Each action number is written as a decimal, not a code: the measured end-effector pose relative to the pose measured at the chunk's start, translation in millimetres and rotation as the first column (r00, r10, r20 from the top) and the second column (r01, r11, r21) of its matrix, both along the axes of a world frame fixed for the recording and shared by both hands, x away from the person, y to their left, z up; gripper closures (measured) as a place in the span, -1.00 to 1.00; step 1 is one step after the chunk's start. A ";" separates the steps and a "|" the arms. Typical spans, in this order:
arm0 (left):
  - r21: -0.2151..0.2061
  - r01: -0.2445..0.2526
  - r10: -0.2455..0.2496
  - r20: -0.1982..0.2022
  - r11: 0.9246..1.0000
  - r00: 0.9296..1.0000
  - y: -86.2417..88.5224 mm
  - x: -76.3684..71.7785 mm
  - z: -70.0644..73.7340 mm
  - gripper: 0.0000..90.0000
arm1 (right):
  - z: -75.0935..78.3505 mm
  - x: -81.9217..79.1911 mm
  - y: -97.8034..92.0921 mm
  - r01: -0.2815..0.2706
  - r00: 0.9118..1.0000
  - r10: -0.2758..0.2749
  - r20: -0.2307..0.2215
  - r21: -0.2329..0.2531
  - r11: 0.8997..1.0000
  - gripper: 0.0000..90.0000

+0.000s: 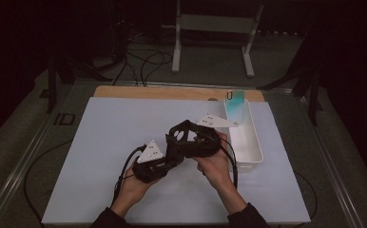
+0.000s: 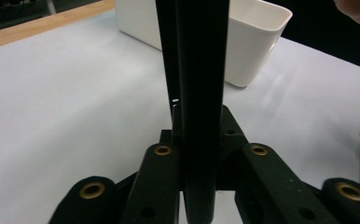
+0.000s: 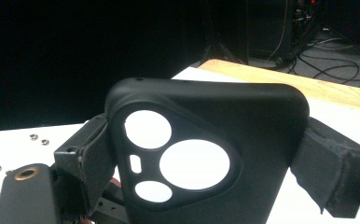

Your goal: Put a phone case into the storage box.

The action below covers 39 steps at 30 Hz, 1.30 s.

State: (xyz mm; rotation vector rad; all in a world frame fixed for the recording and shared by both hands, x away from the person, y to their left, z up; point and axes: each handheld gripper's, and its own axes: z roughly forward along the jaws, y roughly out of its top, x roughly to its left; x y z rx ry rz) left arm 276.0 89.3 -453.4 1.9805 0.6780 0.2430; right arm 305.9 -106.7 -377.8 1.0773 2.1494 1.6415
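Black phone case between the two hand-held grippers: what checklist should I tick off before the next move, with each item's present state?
1. Right hand-held gripper clamps the black phone case on both side edges: ok.
2. Left hand-held gripper shut on the case's edge: cannot tell; its jaws stand tight against a thin dark slab, probably the case seen edge-on.
3. Camera cut-outs unobstructed: ok.
4. White bin within reach, right of the hands: ok.
5. Room in the bin: ok; a teal case leans at its far end, the rest looks free.
6. Case intact: cannot tell, its inner face is hidden.
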 end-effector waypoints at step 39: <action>-0.024 -0.230 0.231 0.148 0.973 0.962 49.7 -2.7 16.1 -1.00 | 1.7 1.5 -7.2 0.013 1.000 -0.013 0.017 -0.008 1.000 -0.68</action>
